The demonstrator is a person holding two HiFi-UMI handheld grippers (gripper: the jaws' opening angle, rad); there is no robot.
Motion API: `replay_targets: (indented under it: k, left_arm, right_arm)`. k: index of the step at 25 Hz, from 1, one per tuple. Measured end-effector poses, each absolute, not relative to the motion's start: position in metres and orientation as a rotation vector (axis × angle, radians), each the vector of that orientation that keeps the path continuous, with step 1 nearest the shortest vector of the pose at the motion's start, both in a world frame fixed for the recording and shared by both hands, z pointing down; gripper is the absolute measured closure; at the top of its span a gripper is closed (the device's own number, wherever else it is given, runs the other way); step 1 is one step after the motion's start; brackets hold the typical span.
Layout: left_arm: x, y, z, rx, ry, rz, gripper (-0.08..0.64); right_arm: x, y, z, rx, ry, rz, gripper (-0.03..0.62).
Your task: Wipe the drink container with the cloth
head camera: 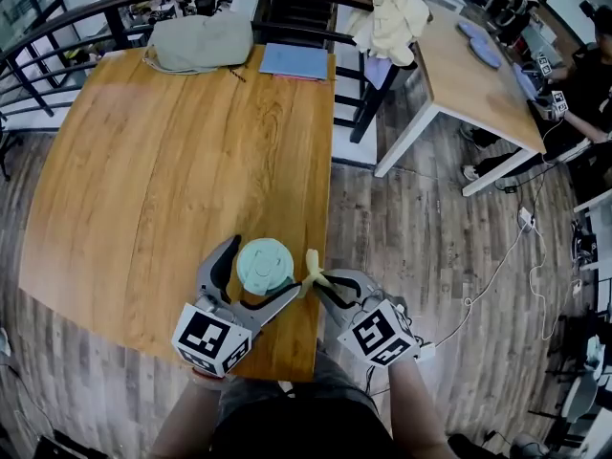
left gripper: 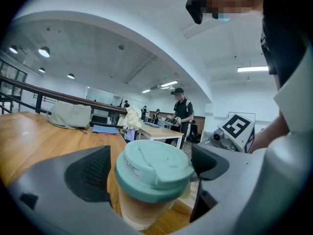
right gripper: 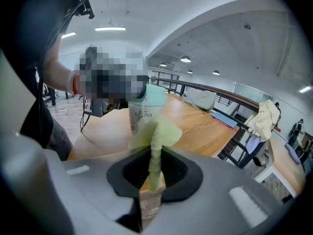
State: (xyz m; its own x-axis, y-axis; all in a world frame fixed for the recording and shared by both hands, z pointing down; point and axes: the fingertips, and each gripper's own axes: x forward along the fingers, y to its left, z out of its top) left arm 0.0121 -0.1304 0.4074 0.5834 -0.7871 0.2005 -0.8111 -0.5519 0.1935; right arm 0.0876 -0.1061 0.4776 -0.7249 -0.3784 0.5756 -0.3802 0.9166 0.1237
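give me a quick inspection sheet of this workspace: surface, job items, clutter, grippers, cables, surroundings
surface: wooden table, no spills seen
job's things: cup with a mint lid, upright near the table's near edge; yellow cloth close beside it, contact unclear
clutter: grey bag and blue folder at the far end
grippers: left gripper tongs apart, one on each side of the cup, gaps showing; right gripper tongs shut on the cloth
cables: white cable on the floor to the right
surroundings: curved railing; second table with a cream garment at its corner; seated person far right
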Motion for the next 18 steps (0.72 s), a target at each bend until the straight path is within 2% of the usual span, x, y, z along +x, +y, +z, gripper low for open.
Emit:
replay_targets:
  k: [6, 8, 18]
  left_arm:
    - [0.012, -0.135, 0.405, 2.505, -1.435, 0.110, 0.069]
    - [0.011, -0.135, 0.404, 2.516, -1.448, 0.108, 0.098]
    - [0.005, -0.128, 0.402, 2.647, -1.167, 0.040, 0.101]
  right_arm:
    - [0.086, -0.111, 0.473, 0.483, -2.478, -0.028, 0.546]
    - [0.083, -0.112, 0.470, 0.463, -2.491, -0.040, 0.546]
    - [0.057, -0.119, 0.453, 0.401, -2.519, -0.117, 0.546]
